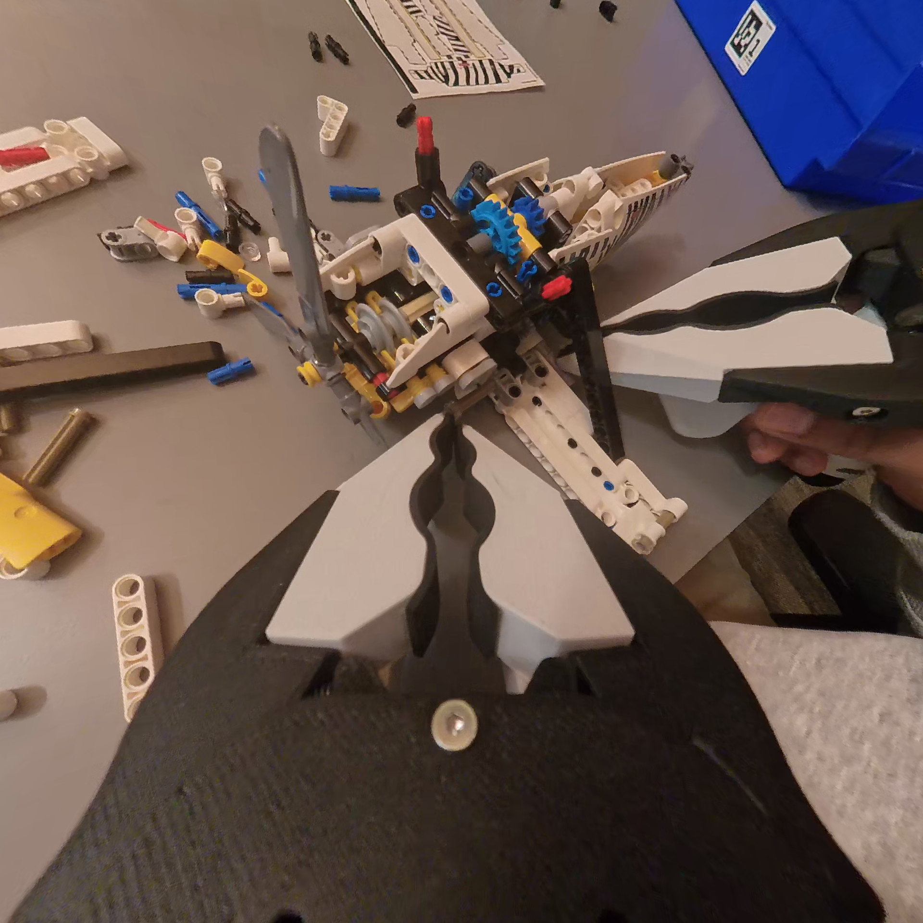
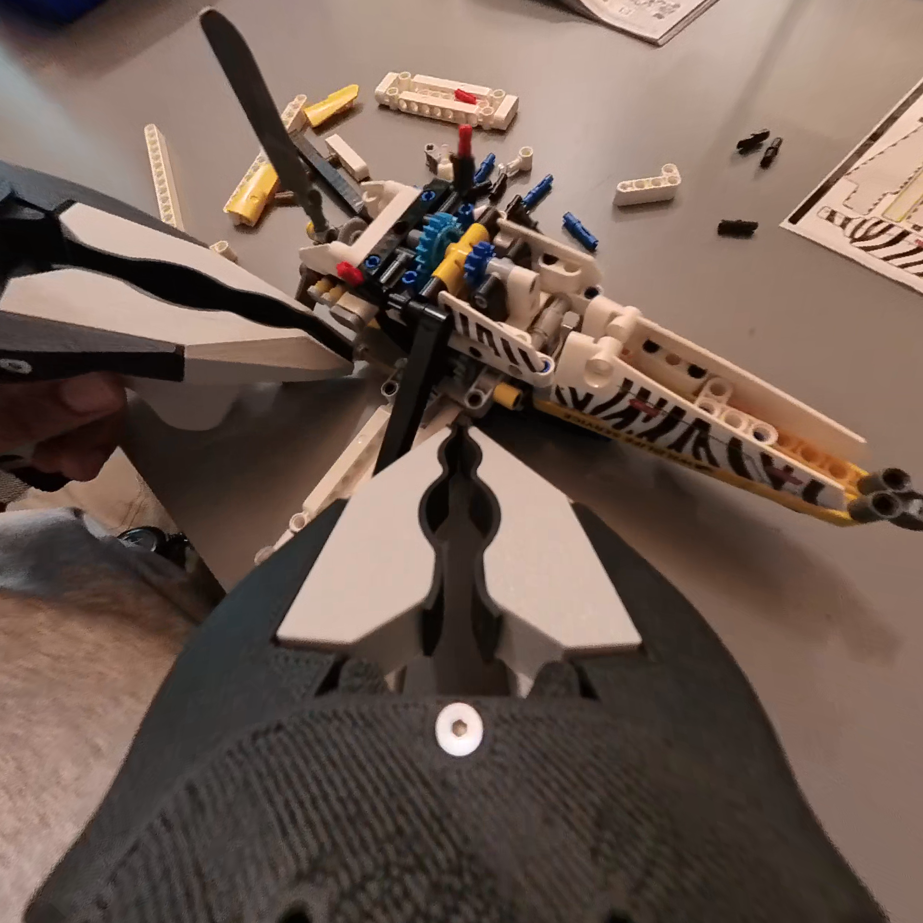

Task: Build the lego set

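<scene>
A half-built Lego plane [image 1: 449,279] lies on the grey table, white and black with zebra-striped panels, blue gears [image 1: 494,230] and a grey propeller blade [image 1: 294,225]. A long black beam [image 1: 597,379] leans down its side. My left gripper [image 1: 452,417] is shut on a thin brown axle [image 1: 469,402] at the model's near underside. My right gripper [image 2: 462,424] is shut, with its tips against the model's [image 2: 499,299] lower side, just right of the black beam [image 2: 417,379]. Each gripper shows in the other's view, the right one [image 1: 604,329] and the left one [image 2: 347,359].
Loose pins and connectors [image 1: 215,249] lie left of the model, with a white frame [image 1: 55,160], a white beam [image 1: 135,644], a yellow panel [image 1: 25,529] and a long black bar [image 1: 110,369]. A sticker sheet [image 1: 449,45] and a blue bin [image 1: 824,100] are behind. The table edge is near my grippers. Tip to tip, the grippers are about 6 centimeters apart.
</scene>
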The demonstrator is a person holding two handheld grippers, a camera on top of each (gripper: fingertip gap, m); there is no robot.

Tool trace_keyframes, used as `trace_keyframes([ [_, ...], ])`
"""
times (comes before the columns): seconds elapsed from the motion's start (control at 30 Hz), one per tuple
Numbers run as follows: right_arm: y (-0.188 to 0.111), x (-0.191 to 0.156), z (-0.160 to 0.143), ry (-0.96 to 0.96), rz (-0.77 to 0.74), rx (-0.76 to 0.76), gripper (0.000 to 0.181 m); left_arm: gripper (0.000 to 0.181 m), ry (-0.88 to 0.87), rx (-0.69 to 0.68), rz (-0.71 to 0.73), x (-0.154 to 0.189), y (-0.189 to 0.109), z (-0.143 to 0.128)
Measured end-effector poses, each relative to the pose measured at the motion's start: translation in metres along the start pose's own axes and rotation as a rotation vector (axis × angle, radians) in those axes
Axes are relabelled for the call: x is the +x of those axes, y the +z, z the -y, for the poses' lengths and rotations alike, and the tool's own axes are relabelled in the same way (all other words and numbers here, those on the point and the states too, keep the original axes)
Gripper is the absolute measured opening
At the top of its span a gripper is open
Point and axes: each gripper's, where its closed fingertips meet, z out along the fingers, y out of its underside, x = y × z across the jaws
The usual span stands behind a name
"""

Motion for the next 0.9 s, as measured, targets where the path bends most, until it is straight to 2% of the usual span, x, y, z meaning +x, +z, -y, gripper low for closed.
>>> trace_keyframes([
  [0.13,0.0004,-0.0041,0.0007,-0.03,0.021,0.0,0.0,0.0,0.014,-0.006,0.0,-0.0011,0.0006,0.0003],
  [0.4,0.0035,-0.0022,0.0031,-0.226,0.006,-0.001,0.0,0.0,0.054,-0.026,-0.004,-0.002,0.0026,-0.0002],
  [0.9,0.0048,-0.0002,0.0033,-0.235,0.04,-0.006,0.0,0.003,0.047,-0.033,-0.047,0.0003,0.0033,0.0001],
])
